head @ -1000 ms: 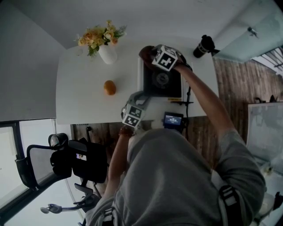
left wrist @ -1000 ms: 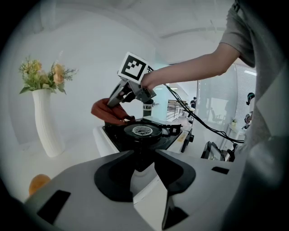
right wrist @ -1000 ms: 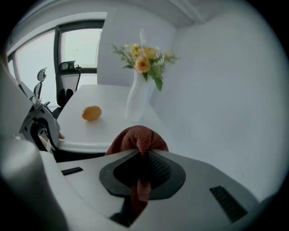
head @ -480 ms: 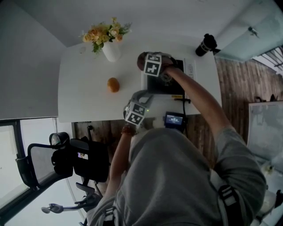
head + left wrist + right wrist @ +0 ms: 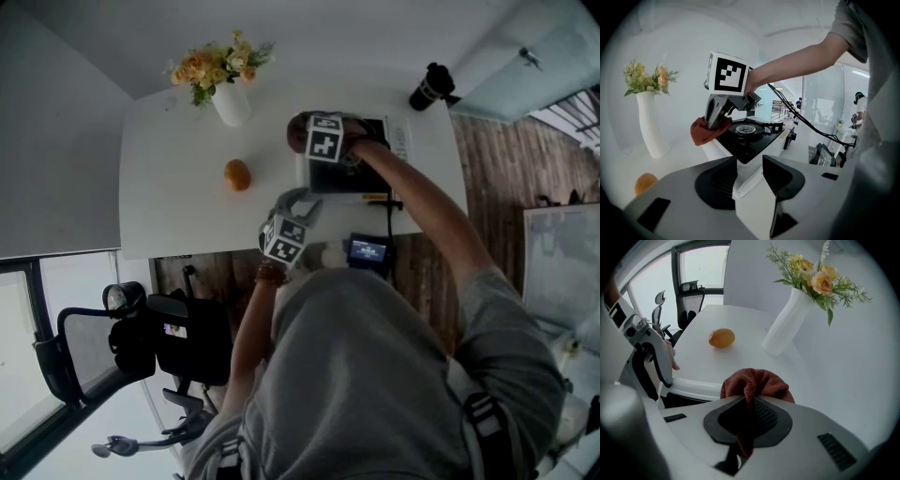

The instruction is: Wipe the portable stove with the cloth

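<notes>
The portable stove (image 5: pixel 354 178), white with a black top and round burner (image 5: pixel 746 131), sits on the white table (image 5: pixel 178 202). My right gripper (image 5: pixel 314 155) points steeply down at the stove's far left corner, shut on a rust-red cloth (image 5: pixel 757 383) that bunches out past the jaws. The cloth (image 5: pixel 704 131) hangs against the stove's left edge under that gripper (image 5: pixel 717 117). My left gripper (image 5: pixel 749 163) is at the stove's near corner; its jaws have just been opening and stand open, the white corner between them. Its place in the head view (image 5: pixel 302 202) is the stove's front left.
A white vase of flowers (image 5: pixel 230 98) and an orange (image 5: pixel 237 174) stand left of the stove. A black bottle (image 5: pixel 429 89) is at the far right corner. A small screen device (image 5: pixel 368 249) hangs at the table's near edge, an office chair (image 5: pixel 159 347) below.
My right gripper has moved left and down with the cloth, from over the stove's back edge to its far left corner. The left gripper has stayed at the near corner.
</notes>
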